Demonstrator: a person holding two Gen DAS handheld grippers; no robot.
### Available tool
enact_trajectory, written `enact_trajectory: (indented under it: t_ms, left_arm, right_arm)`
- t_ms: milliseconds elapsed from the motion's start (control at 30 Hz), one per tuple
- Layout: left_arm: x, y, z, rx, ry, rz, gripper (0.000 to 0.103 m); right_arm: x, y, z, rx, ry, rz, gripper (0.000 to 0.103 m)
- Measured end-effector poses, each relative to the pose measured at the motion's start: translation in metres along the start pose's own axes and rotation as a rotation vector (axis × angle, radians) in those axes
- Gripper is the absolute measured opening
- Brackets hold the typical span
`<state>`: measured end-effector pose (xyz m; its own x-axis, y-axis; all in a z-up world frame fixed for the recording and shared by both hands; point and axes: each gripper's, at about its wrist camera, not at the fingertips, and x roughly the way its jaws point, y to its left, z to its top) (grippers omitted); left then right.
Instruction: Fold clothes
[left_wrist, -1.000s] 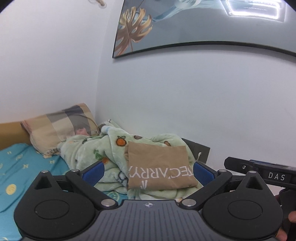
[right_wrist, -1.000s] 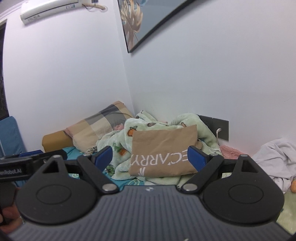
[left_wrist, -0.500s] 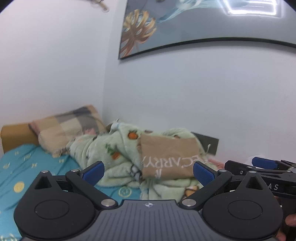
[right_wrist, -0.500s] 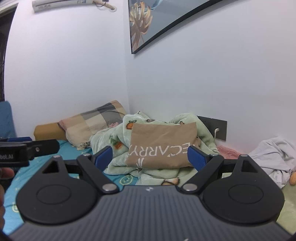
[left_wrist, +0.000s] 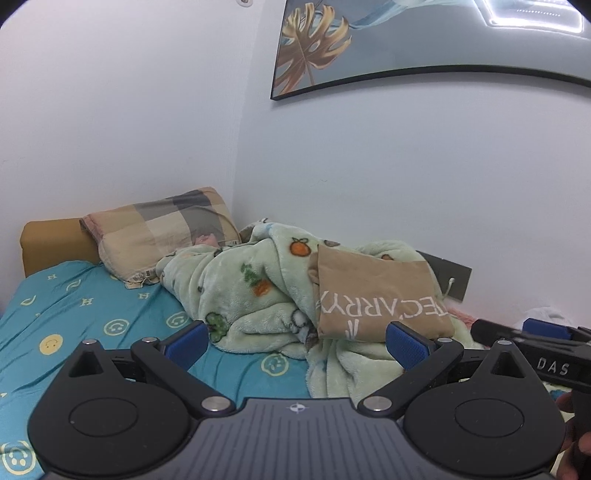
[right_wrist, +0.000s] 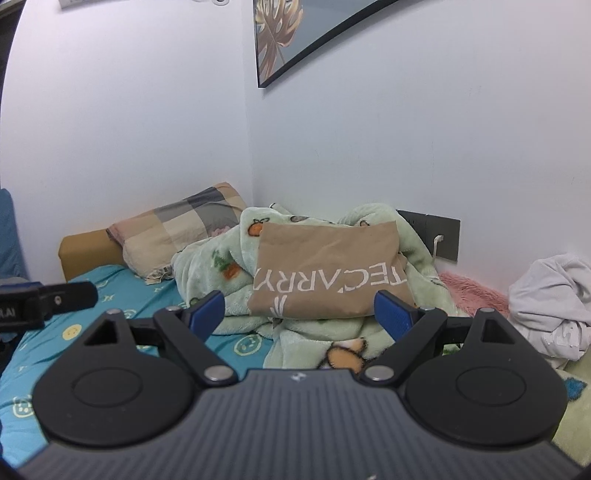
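A folded tan garment (left_wrist: 376, 295) with white lettering rests on a crumpled green fleece blanket (left_wrist: 251, 291) on the bed; it also shows in the right wrist view (right_wrist: 328, 273). A crumpled white garment (right_wrist: 550, 299) lies at the right by the wall. My left gripper (left_wrist: 297, 343) is open and empty, held in the air short of the tan garment. My right gripper (right_wrist: 299, 310) is open and empty, also short of it. Each gripper shows at the edge of the other's view.
The bed has a teal smiley-print sheet (left_wrist: 74, 317), a plaid pillow (left_wrist: 162, 229) against a mustard headboard (left_wrist: 51, 243), and a pink fuzzy item (right_wrist: 472, 291) by the wall. A dark wall socket panel (right_wrist: 436, 232) with a white plug sits behind the blanket.
Both grippers have drawn back and swung left, so more of the teal sheet and the pillow shows. Both stay open and empty. The clothes have not moved.
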<state>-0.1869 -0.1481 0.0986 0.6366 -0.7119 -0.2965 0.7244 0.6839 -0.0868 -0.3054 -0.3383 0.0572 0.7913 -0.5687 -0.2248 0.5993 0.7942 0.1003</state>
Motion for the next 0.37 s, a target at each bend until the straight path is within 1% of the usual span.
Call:
enact_trajectory:
  t_ms: [233, 367]
  left_arm:
    - [0.0034, -0.0025, -0.0039, 0.013, 0.012, 0.007, 0.103]
    - [0.0028, -0.0028, -0.005, 0.01, 0.011, 0.016, 0.103]
  right_arm:
    - [-0.0009, -0.0025, -0.003, 0.015, 0.008, 0.005, 0.089]
    - [-0.0024, -0.0038, -0.0011, 0.017, -0.002, 0.005, 0.089]
